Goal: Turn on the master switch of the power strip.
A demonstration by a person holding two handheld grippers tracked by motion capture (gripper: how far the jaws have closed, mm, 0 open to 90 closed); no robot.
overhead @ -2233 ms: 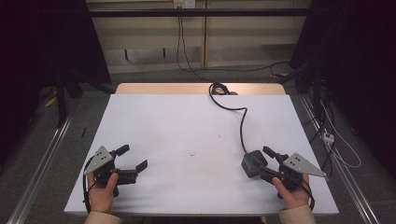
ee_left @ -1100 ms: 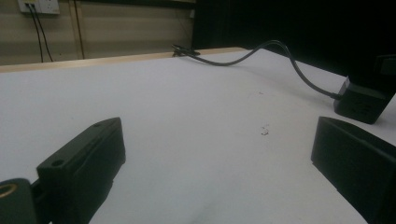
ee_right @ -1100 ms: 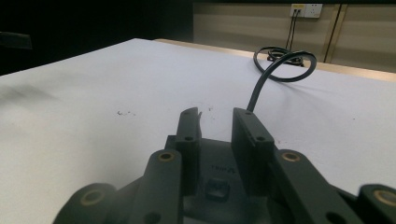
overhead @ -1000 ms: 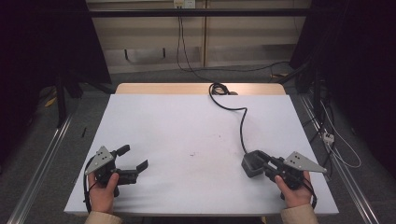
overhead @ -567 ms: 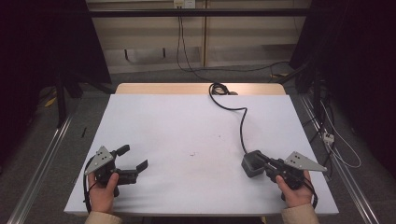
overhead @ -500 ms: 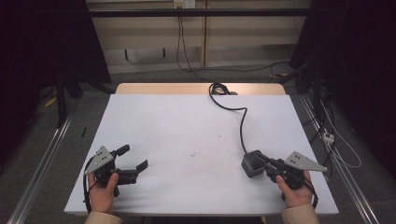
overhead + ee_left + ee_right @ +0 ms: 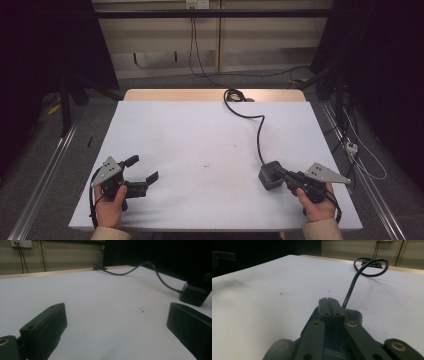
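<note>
1. High view: the white counter (image 7: pixel 200 135) carries one loose thing, a black power adapter (image 7: pixel 270 175), lying at about 4 o'clock. Its cable (image 7: pixel 258 132) runs away towards 12 o'clock and coils at the far edge.
2. Right tongs (image 7: pixel 286 176): these lie low and level, pointing at the adapter from its 4 o'clock side. The jaws have just been closing and now stand pressed together, with nothing seen between them.
3. Right gripper view: the joined tips sit over the adapter's near top edge. Whether they touch it cannot be told. Closed tips suit nudging or steadying the block, not lifting it.
4. Left tongs (image 7: pixel 141 169): these rest at about 8 o'clock, well apart from the adapter, with jaws spread wide and holding nothing. They seem to be waiting in reserve.
5. Left gripper view: the adapter lies far off at 2 o'clock, beyond the spread jaws, with bare counter between.
</note>
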